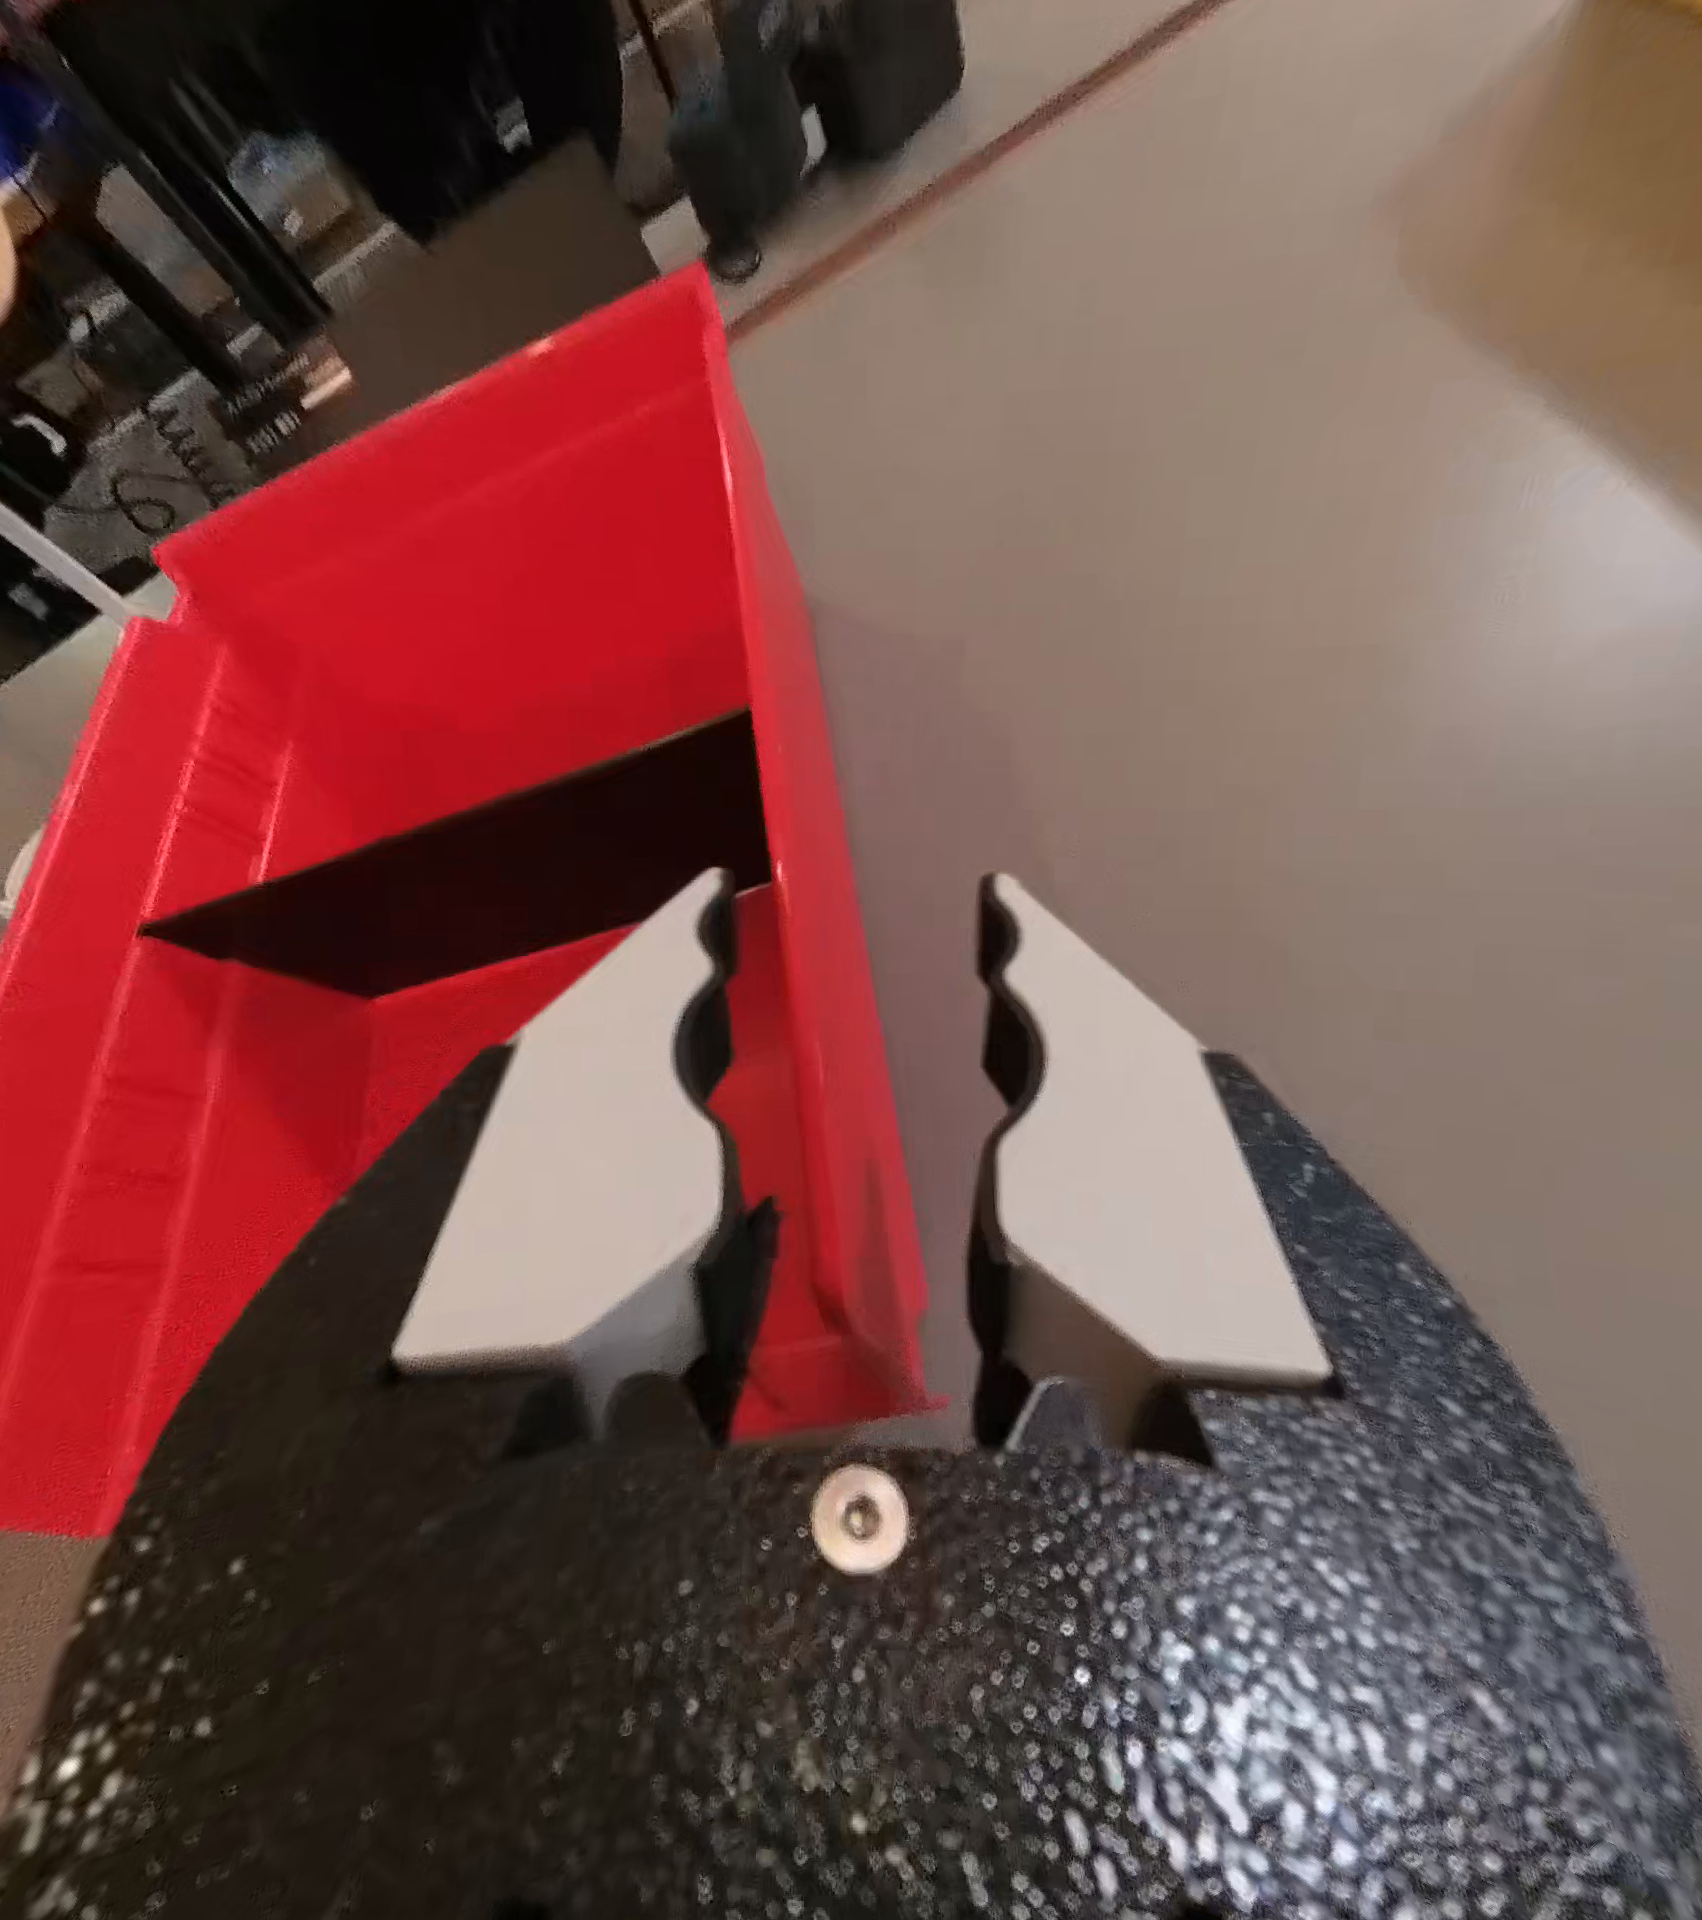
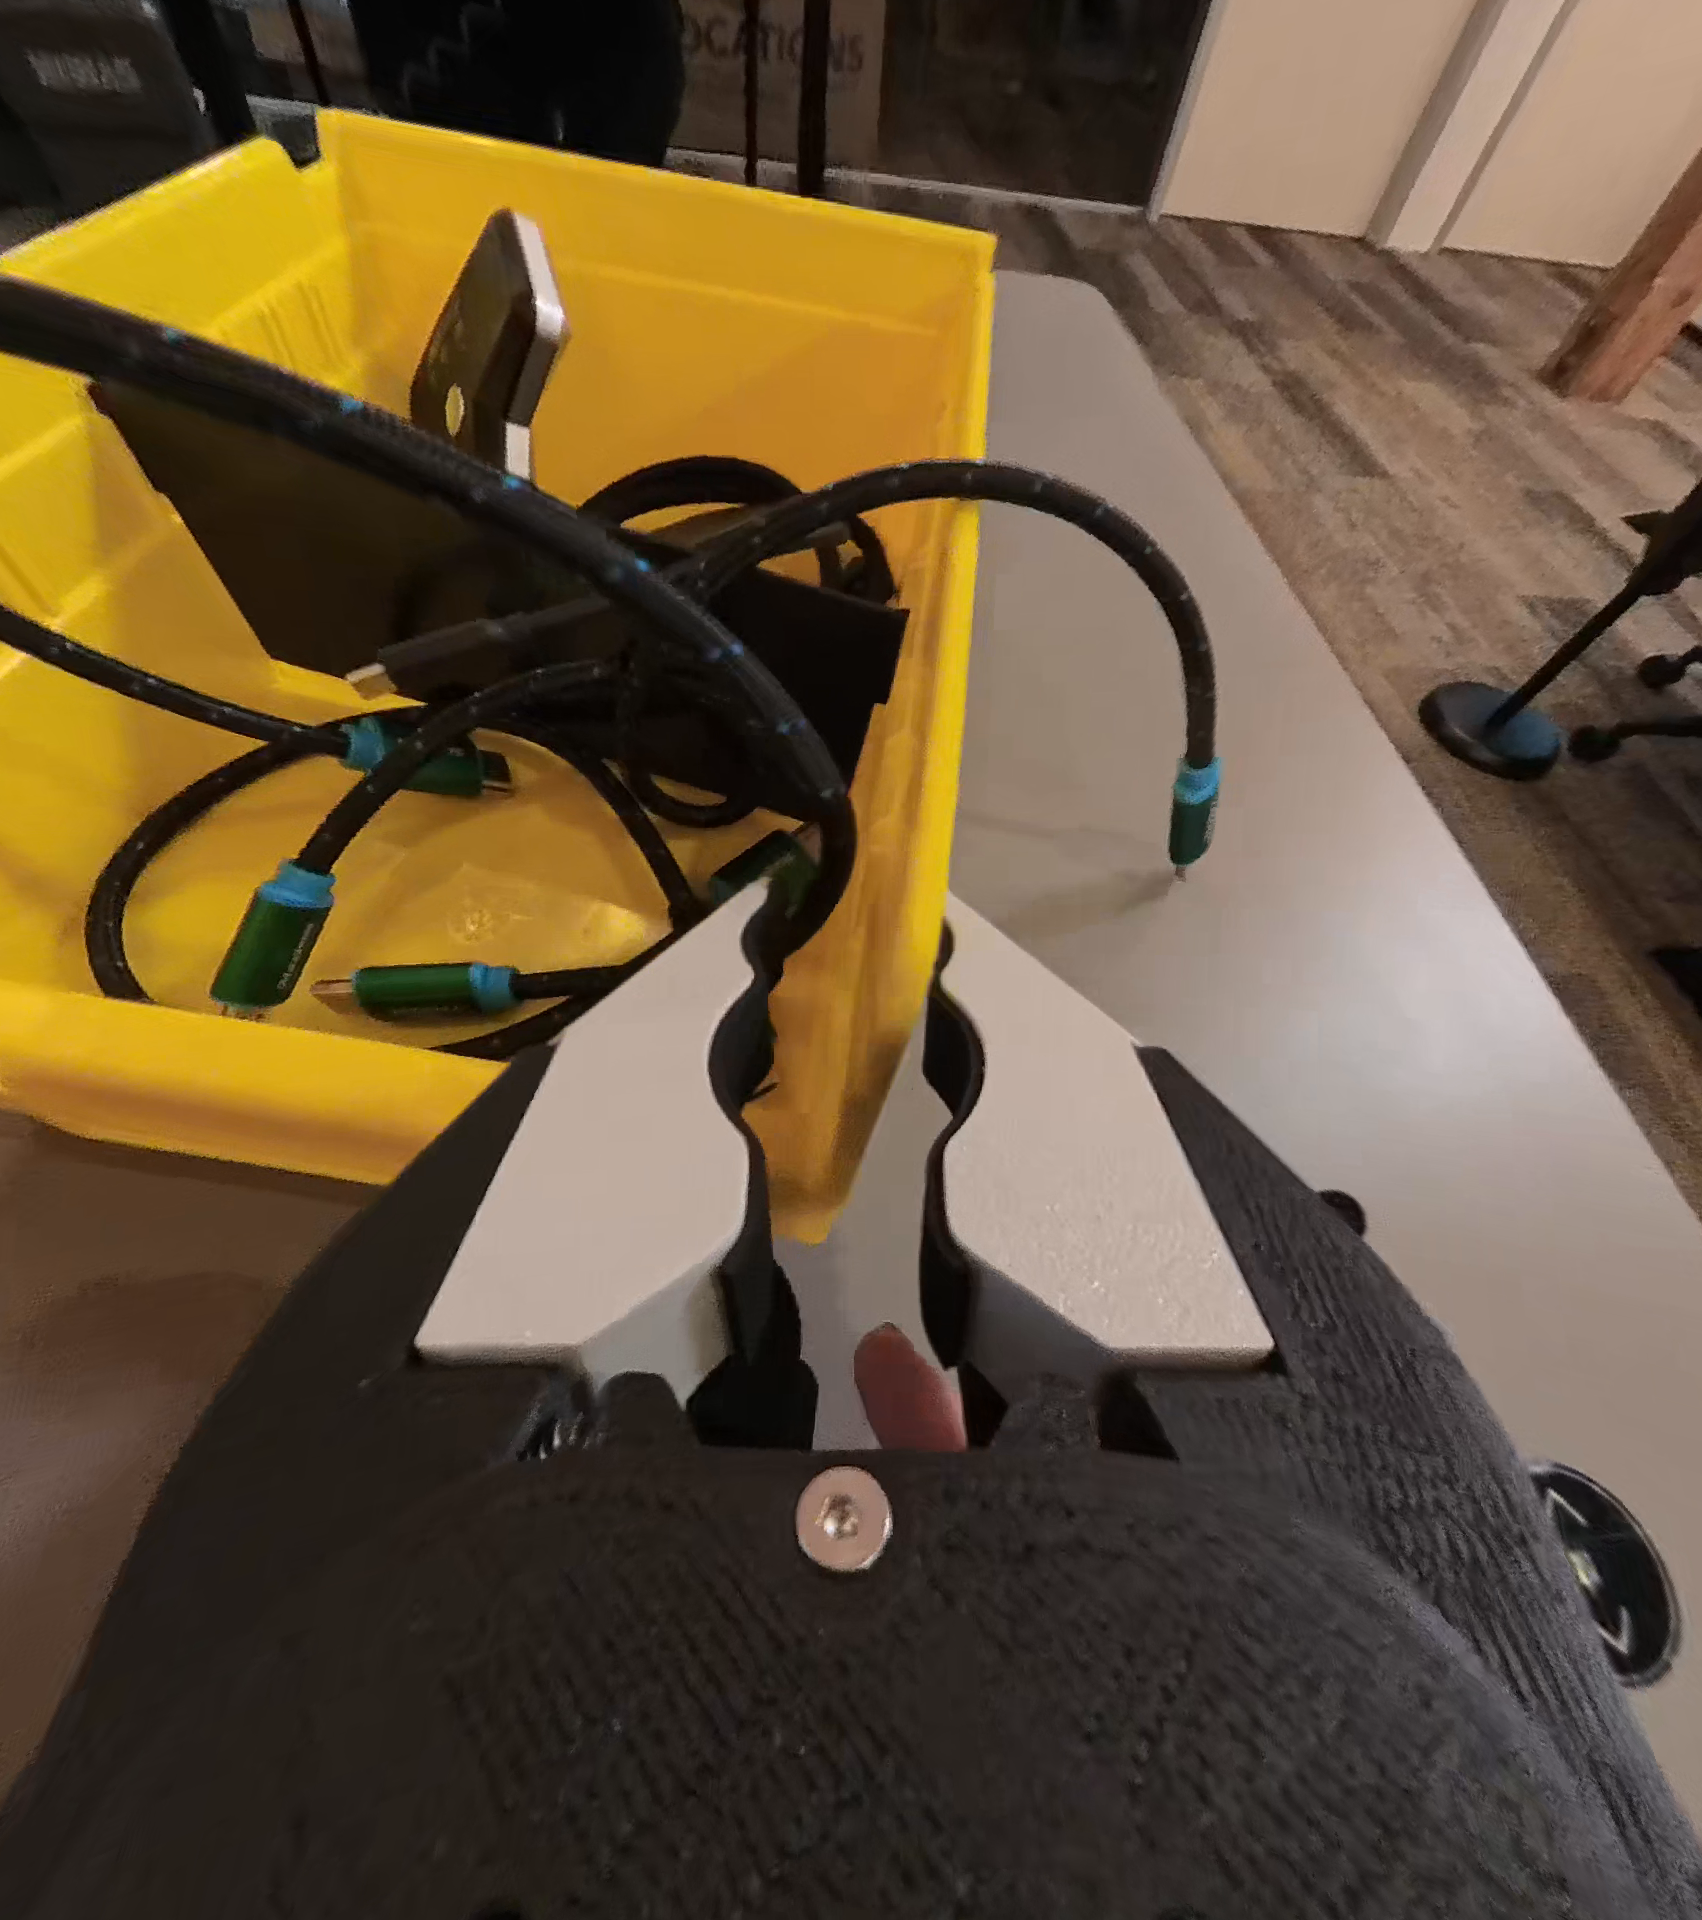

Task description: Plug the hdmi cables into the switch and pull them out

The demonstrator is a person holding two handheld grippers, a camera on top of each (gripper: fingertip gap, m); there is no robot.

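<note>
A: Left gripper point(image 1: 852, 1049): jaws spread, nothing held. It is hung over the right wall of a red bin point(image 1: 151, 1091) at centre-left of the frame; only a black divider point(image 1: 473, 883) is seen inside. No cable or switch in that view.

B: Right gripper point(image 2: 847, 1049): jaws parted, nothing pinched. A fingertip point(image 2: 904, 1387) is seen between them near the base. The corner of the yellow bin point(image 2: 940, 582) sits in the gap.

A: Task items?

B: HDMI cables point(image 2: 473, 987), braided black with green plugs, are tangled in the yellow bin at centre-left. One cable point(image 2: 1195, 748) is draped over the bin wall, its plug tip down on the table point(image 2: 1346, 1039). A slim dark device with a silver edge point(image 2: 494, 322), likely the switch, is propped upright at the upper left of the bin.

A: Risks?

B: Nothing judged plugged yet. If one plug is pulled from the tangle, neighbours could be dragged along and the bin shifted. The propped device could be toppled by a snagged loop. A thick cable point(image 2: 514, 499) crosses just ahead of the jaws and could be caught instead of a plug.
</note>
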